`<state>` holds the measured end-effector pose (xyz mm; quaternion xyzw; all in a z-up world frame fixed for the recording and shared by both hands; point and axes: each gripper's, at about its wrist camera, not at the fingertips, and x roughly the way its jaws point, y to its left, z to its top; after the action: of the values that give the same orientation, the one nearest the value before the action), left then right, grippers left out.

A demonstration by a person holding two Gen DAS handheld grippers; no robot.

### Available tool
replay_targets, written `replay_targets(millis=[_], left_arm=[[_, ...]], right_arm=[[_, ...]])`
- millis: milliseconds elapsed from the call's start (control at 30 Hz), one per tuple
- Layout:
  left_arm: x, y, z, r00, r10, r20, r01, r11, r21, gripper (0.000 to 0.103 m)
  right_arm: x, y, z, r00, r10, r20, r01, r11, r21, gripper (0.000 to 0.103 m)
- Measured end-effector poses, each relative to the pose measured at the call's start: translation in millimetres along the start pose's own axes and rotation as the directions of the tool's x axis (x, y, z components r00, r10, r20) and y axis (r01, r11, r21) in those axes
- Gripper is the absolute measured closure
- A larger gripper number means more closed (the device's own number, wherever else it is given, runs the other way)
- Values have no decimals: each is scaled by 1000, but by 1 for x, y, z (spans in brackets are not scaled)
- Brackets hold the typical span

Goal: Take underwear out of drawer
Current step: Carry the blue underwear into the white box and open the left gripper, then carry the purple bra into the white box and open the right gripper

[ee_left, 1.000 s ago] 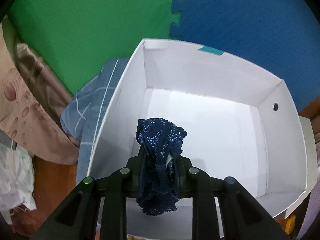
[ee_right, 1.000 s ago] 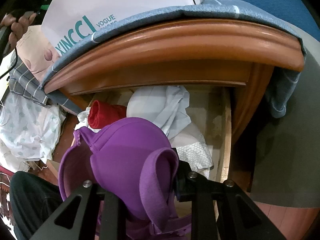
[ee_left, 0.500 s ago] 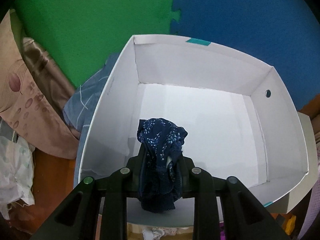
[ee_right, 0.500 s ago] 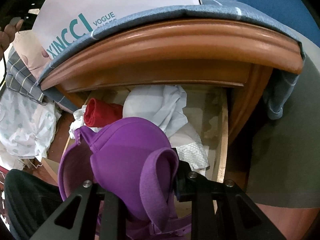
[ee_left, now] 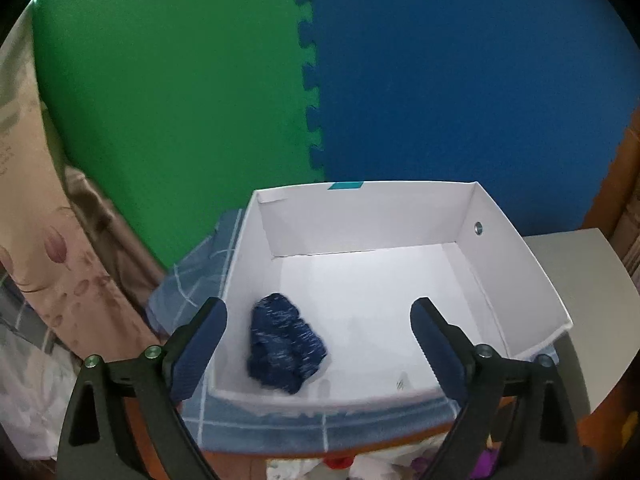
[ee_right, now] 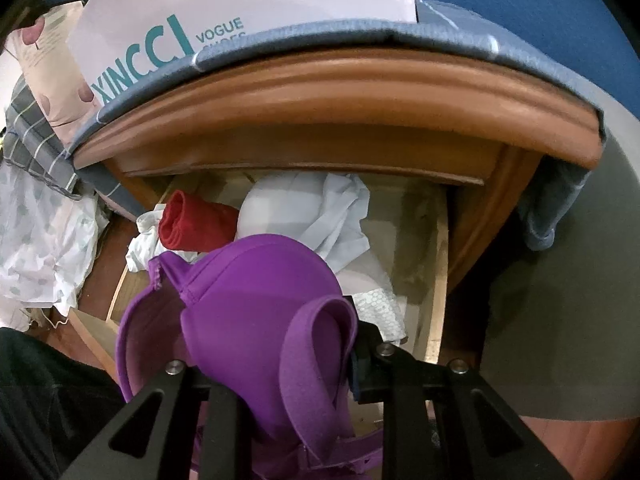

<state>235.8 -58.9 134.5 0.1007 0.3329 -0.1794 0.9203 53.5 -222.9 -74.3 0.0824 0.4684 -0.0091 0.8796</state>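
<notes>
In the left wrist view my left gripper is opening, its blue pads wide apart and touching nothing. The dark blue floral underwear lies blurred in the near left corner of the white box, clear of both pads. In the right wrist view my right gripper is shut on a purple bra, held above the open wooden drawer. A red rolled garment and white garments lie in the drawer.
The white box sits on a blue checked cloth covering the wooden cabinet top. Green and blue foam mats form the back wall. Patterned bedding lies to the left. A grey surface stands at the right.
My left gripper opened and let go of the dark blue underwear, which dropped into the white box; the gripper also rose and drew back. The right gripper kept still with the purple bra.
</notes>
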Motion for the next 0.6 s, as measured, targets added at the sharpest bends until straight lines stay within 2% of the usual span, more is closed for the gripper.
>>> replay_targets(millis=[133, 233, 367, 600], left_arm=[[-19, 14, -20, 999, 34, 6, -34, 999, -14, 10], [-28, 24, -45, 997, 73, -21, -74, 996, -43, 9], [-38, 43, -86, 990, 139, -22, -140, 985, -96, 9], [-22, 62, -141, 981, 162, -107, -181, 962, -204, 8]], right_arm=[[-11, 5, 5, 1000, -14, 11, 14, 1000, -7, 81], [-25, 11, 11, 1000, -15, 19, 15, 1000, -23, 81], [-56, 18, 22, 999, -4, 41, 6, 999, -49, 81], [-121, 31, 53, 998, 14, 64, -8, 995, -100, 81]])
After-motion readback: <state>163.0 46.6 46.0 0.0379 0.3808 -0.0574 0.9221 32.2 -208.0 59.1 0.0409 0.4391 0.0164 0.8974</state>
